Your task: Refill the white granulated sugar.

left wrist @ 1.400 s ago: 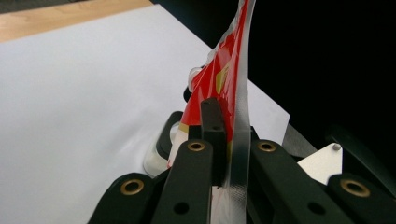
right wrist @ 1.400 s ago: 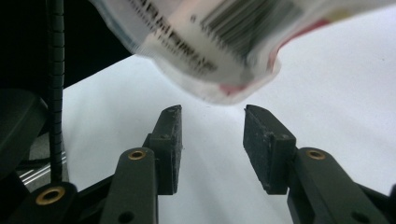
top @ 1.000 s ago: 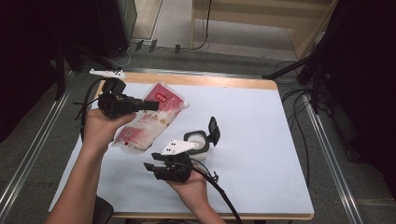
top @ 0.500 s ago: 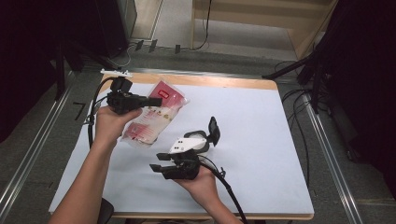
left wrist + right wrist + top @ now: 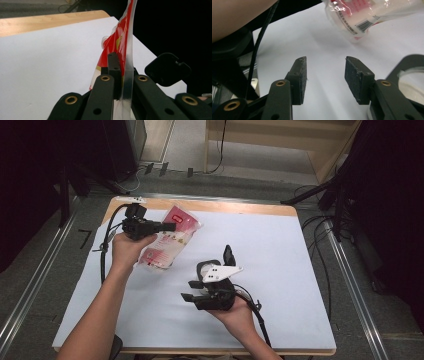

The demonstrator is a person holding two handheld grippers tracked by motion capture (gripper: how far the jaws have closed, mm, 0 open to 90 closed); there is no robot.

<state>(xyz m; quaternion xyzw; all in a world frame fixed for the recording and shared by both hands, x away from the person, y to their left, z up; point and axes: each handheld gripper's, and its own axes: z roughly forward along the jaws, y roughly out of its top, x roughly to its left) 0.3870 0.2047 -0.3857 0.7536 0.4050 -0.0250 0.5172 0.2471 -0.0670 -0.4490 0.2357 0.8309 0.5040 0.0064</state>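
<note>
Left gripper (image 5: 167,226) was clamped on the sealed edge of the red-and-white snack pouch (image 5: 167,245), hanging tilted over the table (image 5: 280,250). Right gripper (image 5: 325,67) had just been opening, jaws apart with nothing between. Pouch looked light, floppy and slippery, so that flat seam's probably the best grab.

Barcode on the pouch (image 5: 364,24), lettering illegible

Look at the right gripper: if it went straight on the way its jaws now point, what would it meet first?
Probably the snack pouch held by the left gripper. The right gripper stands open with only bare white table cover directly ahead; depth is unclear.
</note>
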